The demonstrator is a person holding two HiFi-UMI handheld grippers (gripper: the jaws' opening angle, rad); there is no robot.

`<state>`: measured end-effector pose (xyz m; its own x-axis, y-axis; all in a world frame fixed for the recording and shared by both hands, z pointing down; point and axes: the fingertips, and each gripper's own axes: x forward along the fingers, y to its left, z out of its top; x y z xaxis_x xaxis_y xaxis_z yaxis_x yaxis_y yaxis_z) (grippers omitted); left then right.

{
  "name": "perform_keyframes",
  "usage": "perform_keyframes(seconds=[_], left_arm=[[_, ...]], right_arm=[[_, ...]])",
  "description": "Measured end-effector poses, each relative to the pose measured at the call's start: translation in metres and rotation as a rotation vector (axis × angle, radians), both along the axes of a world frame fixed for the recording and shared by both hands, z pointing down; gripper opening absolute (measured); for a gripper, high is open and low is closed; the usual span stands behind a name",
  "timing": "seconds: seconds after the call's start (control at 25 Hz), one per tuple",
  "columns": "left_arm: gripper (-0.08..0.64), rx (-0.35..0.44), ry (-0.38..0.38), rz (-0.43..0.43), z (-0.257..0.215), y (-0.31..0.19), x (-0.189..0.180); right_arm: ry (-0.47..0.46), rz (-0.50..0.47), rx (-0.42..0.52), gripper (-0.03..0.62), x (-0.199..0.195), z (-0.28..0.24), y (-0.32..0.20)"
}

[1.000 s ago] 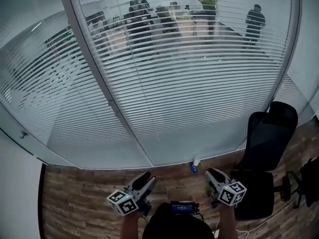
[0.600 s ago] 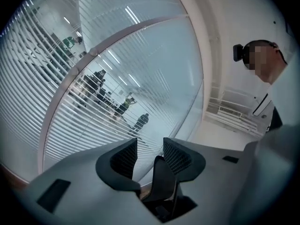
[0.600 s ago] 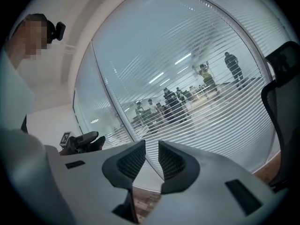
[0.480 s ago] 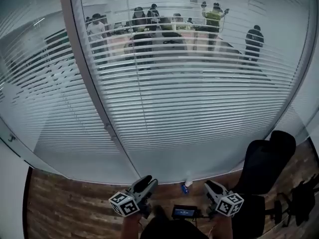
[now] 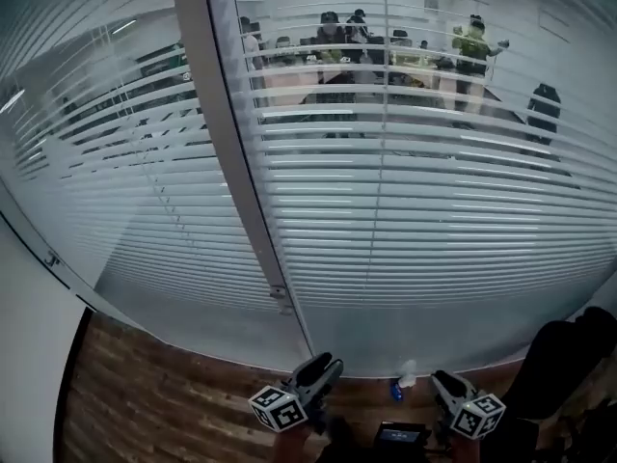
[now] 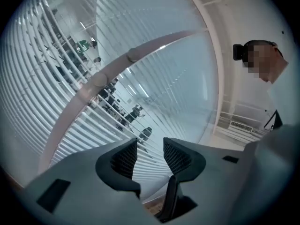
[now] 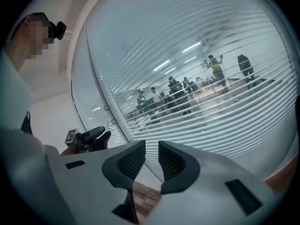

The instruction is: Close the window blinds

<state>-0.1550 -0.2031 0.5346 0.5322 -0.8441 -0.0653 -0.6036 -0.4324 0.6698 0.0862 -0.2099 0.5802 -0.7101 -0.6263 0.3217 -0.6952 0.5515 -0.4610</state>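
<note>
Grippers low: left gripper (image 5: 328,365), right gripper (image 5: 443,383); fingers parted, facing blinds (image 5: 405,220).

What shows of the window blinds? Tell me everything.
The window blinds are pale horizontal slats, plastic or metal by their look, spanning the glazed wall on both sides of a grey upright post. They hang lowered, with the slats tilted open, so people in the room beyond show through the gaps. Thin vertical cords cross them. Neither the left gripper nor the right gripper touches them.
</note>
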Motion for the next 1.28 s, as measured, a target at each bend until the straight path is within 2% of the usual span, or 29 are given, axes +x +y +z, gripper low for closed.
perform_keyframes(seconds=[0.12,0.2,0.28,0.36,0.48,0.6,0.8,0.88,0.96,1.12,1.28], left_arm=[[0.189,-0.041,0.01,-0.054,0.008,-0.012,-0.022],[0.189,-0.049,-0.009,-0.083,0.004,-0.016,-0.033],[0.189,-0.009,-0.046,-0.124,-0.024,-0.029,-0.047],[0.189,0.054,-0.081,-0.195,-0.073,-0.047,-0.066],[0.19,0.055,-0.095,-0.326,-0.12,-0.037,-0.068],[0.19,0.002,-0.145,-0.451,-0.113,-0.024,-0.077],[0.192,-0.059,-0.284,-0.605,-0.099,-0.029,-0.102],[0.192,-0.081,-0.354,-0.632,-0.093,-0.03,-0.102],[0.192,-0.093,-0.392,-0.632,-0.085,-0.035,-0.101],[0.192,-0.117,-0.419,-0.626,-0.054,-0.066,-0.126],[0.192,-0.125,-0.425,-0.644,-0.067,-0.079,-0.133]], right_arm=[[0.012,-0.039,-0.032,0.092,-0.016,0.005,-0.013],[-0.004,-0.047,-0.043,0.092,-0.018,0.009,-0.022],[-0.043,-0.057,-0.025,0.092,-0.022,-0.007,-0.041],[-0.078,-0.077,0.016,0.092,-0.029,-0.042,-0.065],[-0.079,-0.138,0.05,0.092,-0.016,-0.088,-0.07],[-0.082,-0.17,0.058,0.092,-0.001,-0.091,-0.076],[-0.119,-0.146,0.062,0.092,0.03,-0.081,-0.077],[-0.131,-0.118,0.054,0.092,0.051,-0.072,-0.07],[-0.142,-0.087,0.036,0.092,0.067,-0.059,-0.068],[-0.156,-0.07,0.042,0.092,0.059,-0.033,-0.089],[-0.153,-0.056,0.059,0.092,0.062,-0.051,-0.099]])
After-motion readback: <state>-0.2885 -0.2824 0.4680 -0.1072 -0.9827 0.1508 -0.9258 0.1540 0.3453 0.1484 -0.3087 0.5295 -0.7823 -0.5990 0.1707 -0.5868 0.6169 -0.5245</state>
